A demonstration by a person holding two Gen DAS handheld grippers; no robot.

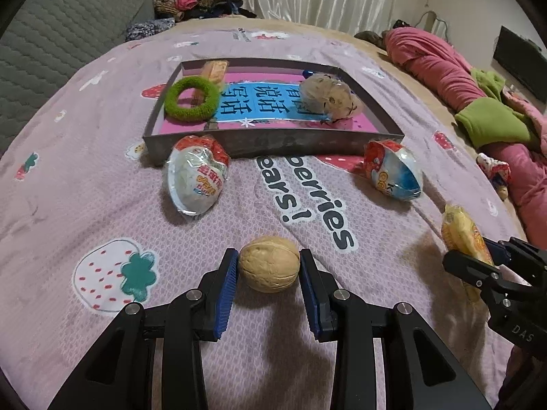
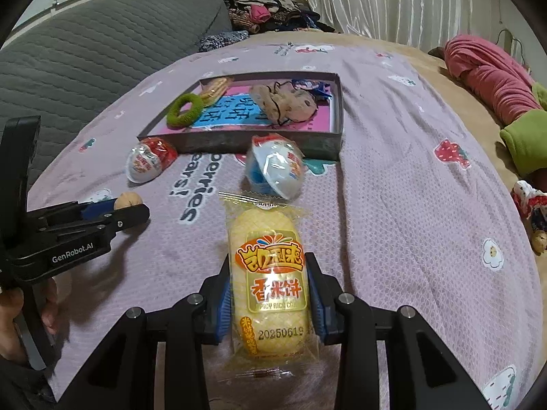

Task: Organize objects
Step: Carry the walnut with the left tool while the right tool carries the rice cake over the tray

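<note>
**Both claws loaded, tray ahead**

Left claw (image 1: 269, 266): the blue pads press on both sides of a walnut (image 1: 269, 263); the claw is narrowed on it and holds it. Ahead and to the left of this claw lies a red-and-white wrapped egg (image 1: 195, 176), just in front of the near wall of the tray (image 1: 273, 141). Ahead and to the right lies a blue-and-white wrapped egg (image 1: 393, 171), close to the tray's near right corner. Between the two eggs a strip of bare pink bedspread (image 1: 102, 205) runs straight from the claw to the tray's near wall.

Right claw (image 2: 270, 300): the pads grip a yellow rice cake packet (image 2: 270, 283) at its middle; both ends of the packet stick out beyond the fingers. Directly ahead of this claw, just past the packet's far end, sits the blue-and-white egg, and the tray's near wall lies behind it.

Tray contents: a green ring (image 1: 191, 99) at the left end, a second snack packet (image 1: 213, 71) in the far left corner, a clear bagged item (image 1: 328, 97) toward the right. The middle of the tray floor is uncovered.

To the right of both claws the bedspread is open as far as the pink bedding (image 1: 444, 65) at the bed's edge.
</note>
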